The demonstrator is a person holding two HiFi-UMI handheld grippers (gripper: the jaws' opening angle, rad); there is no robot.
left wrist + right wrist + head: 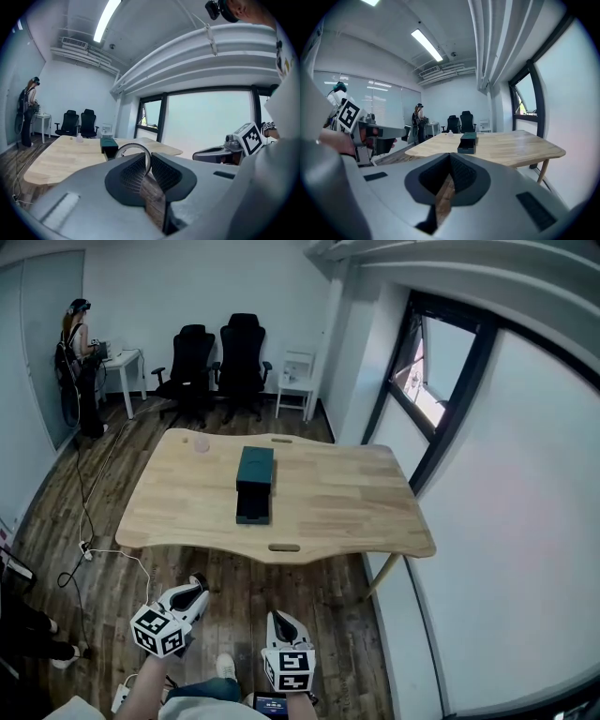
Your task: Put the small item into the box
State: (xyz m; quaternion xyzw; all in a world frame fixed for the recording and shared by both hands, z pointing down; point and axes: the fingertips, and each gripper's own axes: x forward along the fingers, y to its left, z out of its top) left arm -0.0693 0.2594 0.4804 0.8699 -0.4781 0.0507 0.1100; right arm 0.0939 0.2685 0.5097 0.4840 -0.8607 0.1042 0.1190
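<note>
Left gripper view is showing the jaws of the left gripper [146, 161] clenching on a thin silver ring [133, 144], which is standing up above their tips. That ring is most likely the small item. The right gripper [279, 620] is hanging just beside it with its jaws pressed together on nothing.

From where I am standing, the person is holding both grippers low over the wooden floor, well short of the near edge of the light wooden surface [337, 502]. A dark green rectangular box [255, 470] is lying around the middle of that surface, its long side running from the near edge toward the far edge. Its nearer part is sitting lower and looks like a pulled-out tray, though I cannot tell for sure. A small pale object [199, 443] is sitting near the far left corner, well apart from the box.

To do this step well, I would say the left gripper should be travelling forward over the near edge with its grip firm, since so thin a ring could be slipping out sideways. It should be coming down right over the open part of the box and letting go low, so the ring is not bouncing or rolling off. The right gripper could be steadying the box wall meanwhile.
</note>
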